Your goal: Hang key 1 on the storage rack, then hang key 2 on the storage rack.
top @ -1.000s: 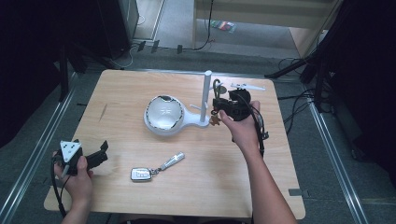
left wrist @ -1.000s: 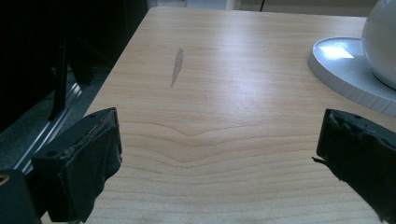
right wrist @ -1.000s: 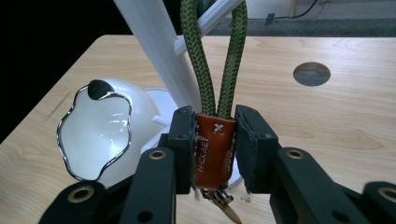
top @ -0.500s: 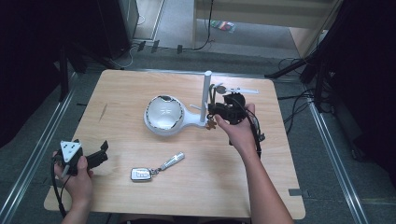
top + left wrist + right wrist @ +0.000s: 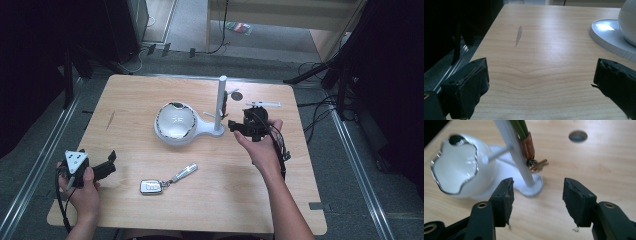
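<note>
Right tool [image 5: 234, 125] lower and nearer the person, off the white post [image 5: 220, 102].

Left hand-held gripper [image 5: 100, 169]: black body, two black jaws with worn dark padding, grey three-cornered plate on top bearing dark dots, black cable trailing below the hand.
Right hand-held gripper [image 5: 536, 200]: black, padded jaws with frayed edges, brass-coloured screw holes on the jaw arms, black cable along the forearm.
Forearms: bare, no sleeves.

A car key fob [image 5: 151, 187] lies on the table [image 5: 210, 200] between both grippers, near its front edge.
</note>
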Demonstrator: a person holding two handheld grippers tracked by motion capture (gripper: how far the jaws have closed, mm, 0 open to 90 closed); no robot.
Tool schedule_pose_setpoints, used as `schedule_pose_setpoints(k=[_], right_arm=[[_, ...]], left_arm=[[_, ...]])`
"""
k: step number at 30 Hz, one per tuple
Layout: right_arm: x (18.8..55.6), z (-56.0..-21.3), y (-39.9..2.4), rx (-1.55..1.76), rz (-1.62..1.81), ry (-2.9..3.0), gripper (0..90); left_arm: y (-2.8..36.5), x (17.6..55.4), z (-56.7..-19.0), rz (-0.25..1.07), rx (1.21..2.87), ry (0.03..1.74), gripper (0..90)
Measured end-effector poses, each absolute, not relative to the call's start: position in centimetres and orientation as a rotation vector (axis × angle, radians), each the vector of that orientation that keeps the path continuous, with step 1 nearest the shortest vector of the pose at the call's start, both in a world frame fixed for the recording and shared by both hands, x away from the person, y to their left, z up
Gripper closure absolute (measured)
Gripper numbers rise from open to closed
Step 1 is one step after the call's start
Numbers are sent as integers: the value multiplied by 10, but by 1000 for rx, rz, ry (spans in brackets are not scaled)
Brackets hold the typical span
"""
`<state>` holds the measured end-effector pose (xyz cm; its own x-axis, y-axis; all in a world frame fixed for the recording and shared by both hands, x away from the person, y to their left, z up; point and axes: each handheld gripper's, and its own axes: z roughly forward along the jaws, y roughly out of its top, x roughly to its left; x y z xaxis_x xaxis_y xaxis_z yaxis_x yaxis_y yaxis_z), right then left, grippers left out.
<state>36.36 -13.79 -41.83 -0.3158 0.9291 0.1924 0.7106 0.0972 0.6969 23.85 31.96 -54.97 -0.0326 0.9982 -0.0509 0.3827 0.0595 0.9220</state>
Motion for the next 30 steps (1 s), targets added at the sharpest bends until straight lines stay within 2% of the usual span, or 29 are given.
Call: schedule_pose_setpoints(k=[3,16,30], right_arm=[[357,-422,-134,1660,975,2116,395],[335,-444,-115,1717,799,2204,445],[324,-464,-70,1686,701,2350,474]], left_arm=[[320,238,-550,968,1437,1535,2],[319,238,-550,971,1438,1535,2],[319,238,-550,969,1442,1533,2]])
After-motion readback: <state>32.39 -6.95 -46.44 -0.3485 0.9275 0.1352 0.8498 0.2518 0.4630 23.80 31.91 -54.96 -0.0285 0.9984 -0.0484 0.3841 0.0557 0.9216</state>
